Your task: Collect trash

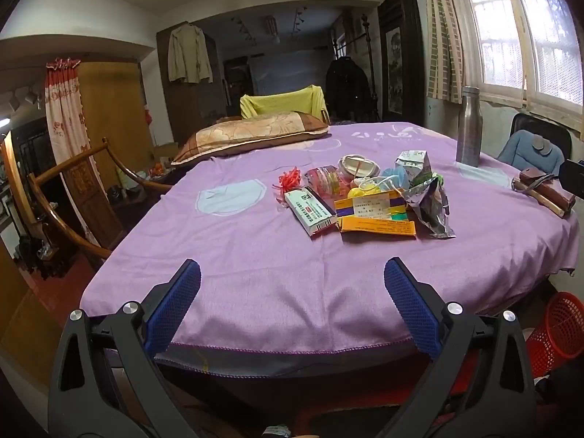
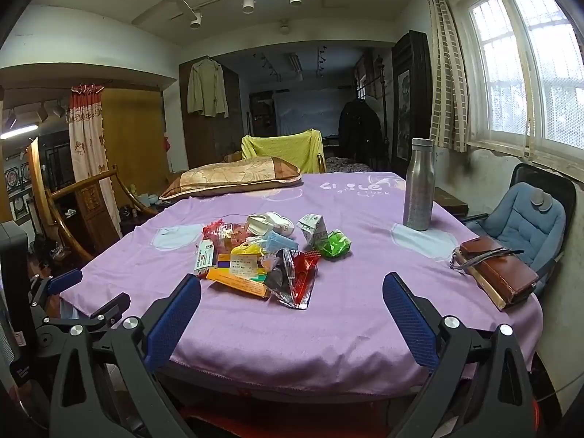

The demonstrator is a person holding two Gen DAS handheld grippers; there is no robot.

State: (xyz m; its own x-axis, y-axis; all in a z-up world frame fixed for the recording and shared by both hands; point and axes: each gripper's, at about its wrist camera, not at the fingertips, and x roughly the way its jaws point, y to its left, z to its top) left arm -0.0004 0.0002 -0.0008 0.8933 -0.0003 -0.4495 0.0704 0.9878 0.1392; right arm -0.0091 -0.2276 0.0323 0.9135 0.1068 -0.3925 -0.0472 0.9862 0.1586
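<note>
Both tools hang at the near edge of the counter with nothing between their blue pads: the left hand-held gripper [image 1: 292, 306] is spread wide and empty over the purple cloth [image 1: 226, 255], and the right hand-held gripper [image 2: 292, 323] is likewise fully released, holding nothing. In the right wrist view the left tool also shows at the far left edge. The trash pile [image 2: 262, 255] lies near the middle of the counter, well apart from both sets of pads. It includes a white and green medicine box [image 1: 310, 213], an orange and yellow box [image 1: 376, 224], a crumpled foil wrapper [image 1: 432, 208], a blue face mask [image 2: 279, 242], a squashed drink carton [image 2: 313, 230], a crushed green pack [image 2: 335, 242], a red wrapper [image 2: 304, 277] and a bit of red ribbon [image 1: 290, 179]. A steel bottle [image 2: 419, 184] stands upright on the far right of the cloth, apart from the pile, and a brown leather case [image 2: 498, 273] lies near the right edge. A patterned pillow [image 1: 252, 135] rests at the far side. On the floor to the lower right, beside the counter, a red mesh basket [image 1: 558, 332] is partly in view.
</note>
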